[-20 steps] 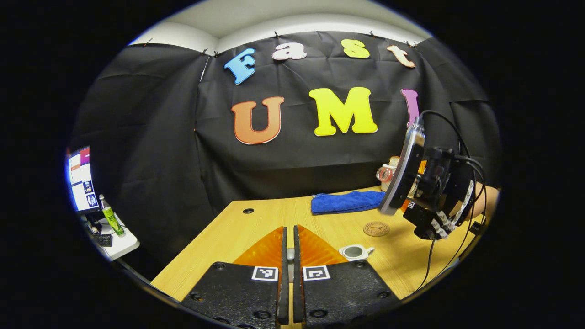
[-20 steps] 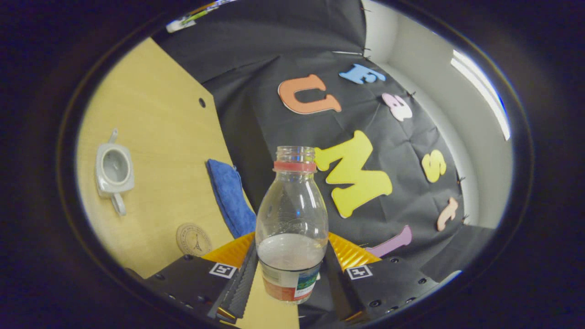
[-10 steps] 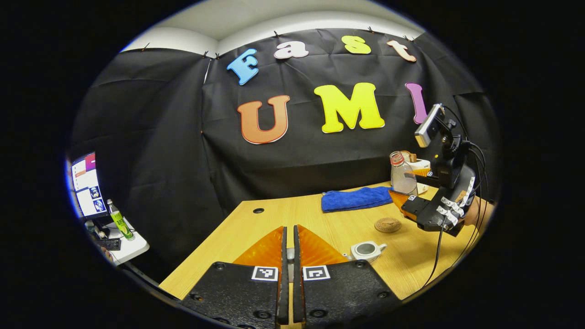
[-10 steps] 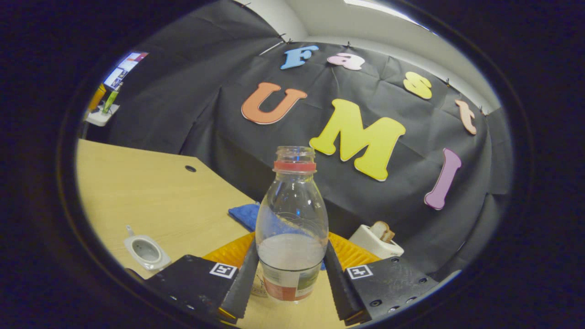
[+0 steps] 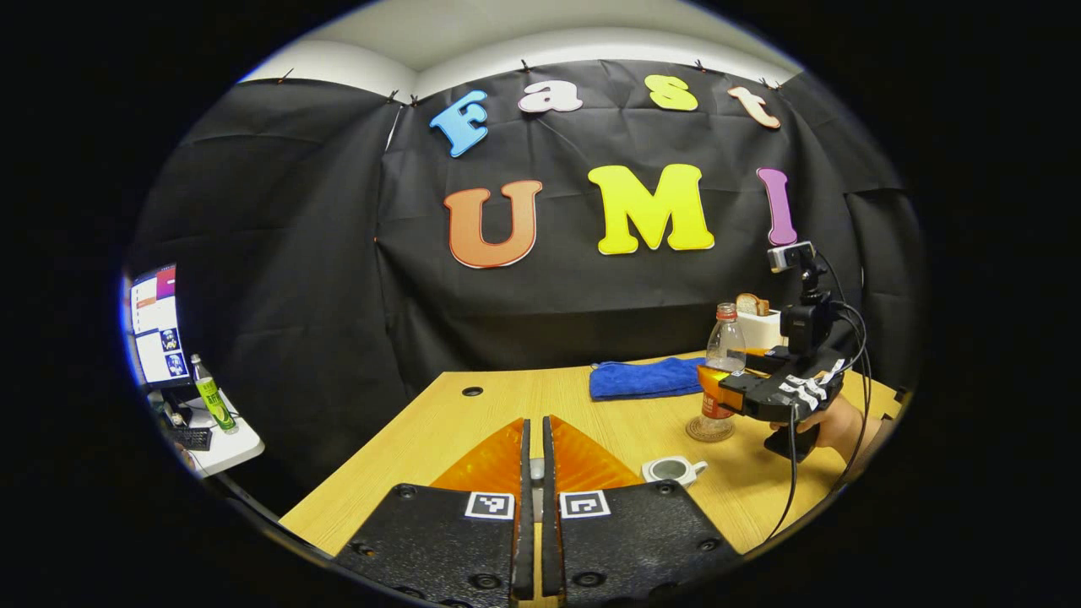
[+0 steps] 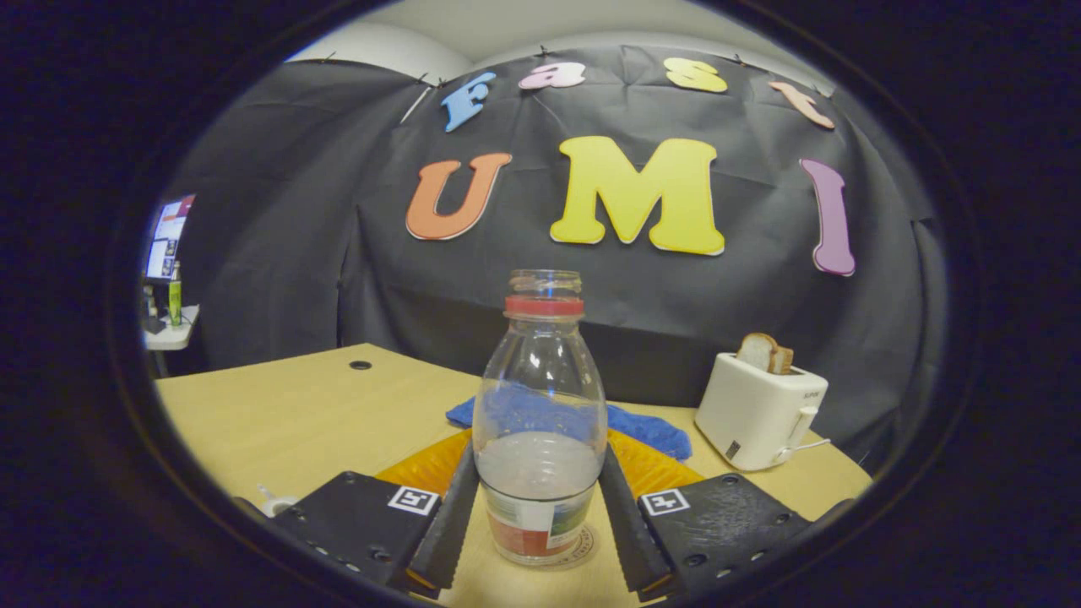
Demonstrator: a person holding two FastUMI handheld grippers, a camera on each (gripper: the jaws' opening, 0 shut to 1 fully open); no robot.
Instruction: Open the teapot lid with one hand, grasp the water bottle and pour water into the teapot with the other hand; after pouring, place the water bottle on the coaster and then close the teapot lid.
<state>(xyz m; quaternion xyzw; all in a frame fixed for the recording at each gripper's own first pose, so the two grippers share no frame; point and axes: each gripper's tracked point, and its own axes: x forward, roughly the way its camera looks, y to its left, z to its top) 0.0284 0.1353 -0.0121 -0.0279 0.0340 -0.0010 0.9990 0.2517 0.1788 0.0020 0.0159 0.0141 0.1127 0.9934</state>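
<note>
The wooden surface (image 5: 507, 405) spreads out ahead of me, with a blue cloth (image 5: 646, 377) lying toward its far edge and a white toaster (image 6: 760, 411) holding a slice of bread off to the right. Beyond the surface's left side a small side table carries a green bottle (image 5: 205, 393), next to a monitor (image 5: 154, 325). In the right gripper view my right gripper (image 6: 538, 507) has its fingers (image 6: 449, 515) pressed against both sides of the water bottle (image 6: 540, 422), low on its body near the label. The bottle stands upright, uncapped, a little under half full, and its base sits on the round coaster (image 6: 583, 545), whose edge peeks out just beside it. From the left gripper view I see that same gripper and the hand (image 5: 836, 425) behind it at the right side of the surface. The white teapot (image 5: 671, 469) sits open-topped near my left gripper (image 5: 532, 473), apart from the coaster. My left fingers are drawn almost together, leaving a thin slit, and a small pale thing, likely the lid's knob (image 5: 535, 466), is pinched between them
</note>
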